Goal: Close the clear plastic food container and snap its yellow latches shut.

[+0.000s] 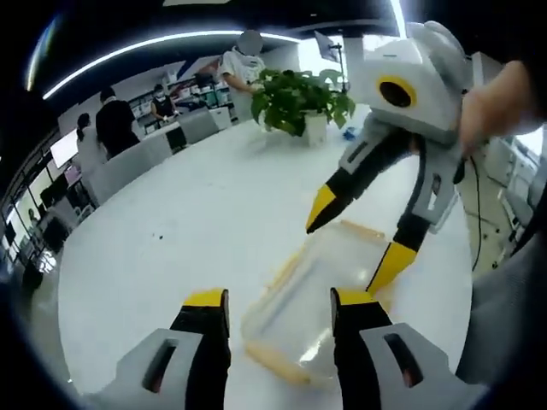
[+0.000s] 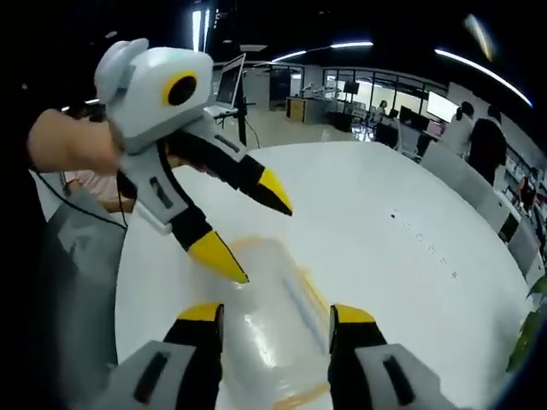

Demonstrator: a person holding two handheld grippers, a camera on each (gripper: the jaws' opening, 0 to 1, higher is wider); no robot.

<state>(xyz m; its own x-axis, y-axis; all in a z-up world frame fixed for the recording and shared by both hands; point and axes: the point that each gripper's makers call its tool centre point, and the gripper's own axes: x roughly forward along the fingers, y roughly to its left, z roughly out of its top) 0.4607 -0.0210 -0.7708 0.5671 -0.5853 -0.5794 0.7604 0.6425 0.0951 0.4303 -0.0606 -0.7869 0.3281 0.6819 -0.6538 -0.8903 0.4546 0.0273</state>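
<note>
Container [image 1: 320, 299] sits low-centre on the white table [image 1: 171, 231], lid seemingly down. Both grippers hover at opposite ends with fingers spread and empty, lined up for the yellow latches [image 1: 275, 363].

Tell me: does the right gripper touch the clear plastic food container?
Cannot tell. In the left gripper view, one tip of the right gripper overlaps the clear plastic food container; blur hides contact.

My two cameras faced each other low over the white surface [image 1: 188, 222], each looking closely down past its own jaws at the clear container [image 1: 320, 299], which both views shared, along with the opposite gripper [image 1: 350, 248].
</note>
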